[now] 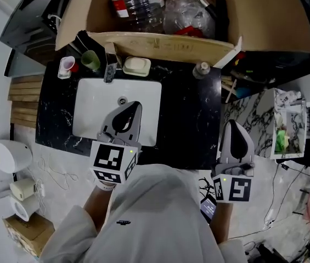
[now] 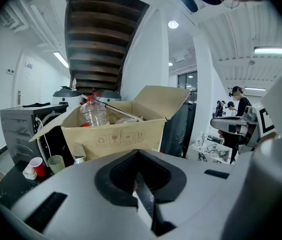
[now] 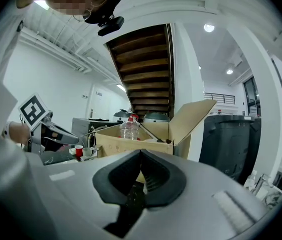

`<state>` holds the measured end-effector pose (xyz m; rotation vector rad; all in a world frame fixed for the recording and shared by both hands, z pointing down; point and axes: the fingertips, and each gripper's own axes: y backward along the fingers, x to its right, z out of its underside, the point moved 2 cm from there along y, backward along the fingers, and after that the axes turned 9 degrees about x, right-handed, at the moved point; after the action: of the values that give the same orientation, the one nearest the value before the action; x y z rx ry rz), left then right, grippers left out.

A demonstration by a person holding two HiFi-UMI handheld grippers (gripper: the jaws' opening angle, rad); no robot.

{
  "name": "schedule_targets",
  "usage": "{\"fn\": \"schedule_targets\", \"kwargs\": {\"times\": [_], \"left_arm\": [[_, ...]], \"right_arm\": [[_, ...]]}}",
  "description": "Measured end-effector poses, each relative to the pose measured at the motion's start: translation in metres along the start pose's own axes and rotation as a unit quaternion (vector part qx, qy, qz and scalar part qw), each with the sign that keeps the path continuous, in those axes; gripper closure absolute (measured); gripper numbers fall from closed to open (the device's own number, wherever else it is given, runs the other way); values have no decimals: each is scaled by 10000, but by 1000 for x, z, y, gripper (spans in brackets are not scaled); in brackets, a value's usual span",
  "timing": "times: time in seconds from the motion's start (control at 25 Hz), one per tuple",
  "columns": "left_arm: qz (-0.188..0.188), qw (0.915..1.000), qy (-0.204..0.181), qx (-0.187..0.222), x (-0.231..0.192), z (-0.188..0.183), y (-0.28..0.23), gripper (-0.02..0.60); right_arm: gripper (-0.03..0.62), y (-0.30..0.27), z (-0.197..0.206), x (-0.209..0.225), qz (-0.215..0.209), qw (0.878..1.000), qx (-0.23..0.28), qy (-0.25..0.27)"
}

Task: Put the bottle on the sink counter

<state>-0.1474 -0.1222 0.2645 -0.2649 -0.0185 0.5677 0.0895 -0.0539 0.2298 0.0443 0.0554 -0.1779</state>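
Note:
A clear plastic bottle with a red label and red cap stands in an open cardboard box behind the sink; a crumpled clear bottle lies beside it. The upright bottle also shows in the left gripper view and, as bottle, in the right gripper view. My left gripper hovers over the white basin, shut and empty, its jaws pressed together. My right gripper is at the counter's right front corner, also shut and empty. Both point toward the box, well short of it.
On the black marble counter stand a faucet, a soap dish, a green cup, a small red and white cup and a small dispenser. A dark bin stands right of the box.

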Motion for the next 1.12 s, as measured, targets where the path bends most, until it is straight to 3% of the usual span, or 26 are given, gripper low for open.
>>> {"fn": "schedule_targets", "kwargs": {"times": [0.4,0.76,1.12], "left_arm": [[116,9997,3,233,6,-15,11,574],[240,9996,10,164,8,-8,14,574],[346,9993,24,124,13,-4,17,574]], "right_arm": [[583,11,-8,-4,52,10000,26,52],[583,18,-9,-14,106,9999,68,-99],[585,25,-18,-27,53,9997,174,187]]}}
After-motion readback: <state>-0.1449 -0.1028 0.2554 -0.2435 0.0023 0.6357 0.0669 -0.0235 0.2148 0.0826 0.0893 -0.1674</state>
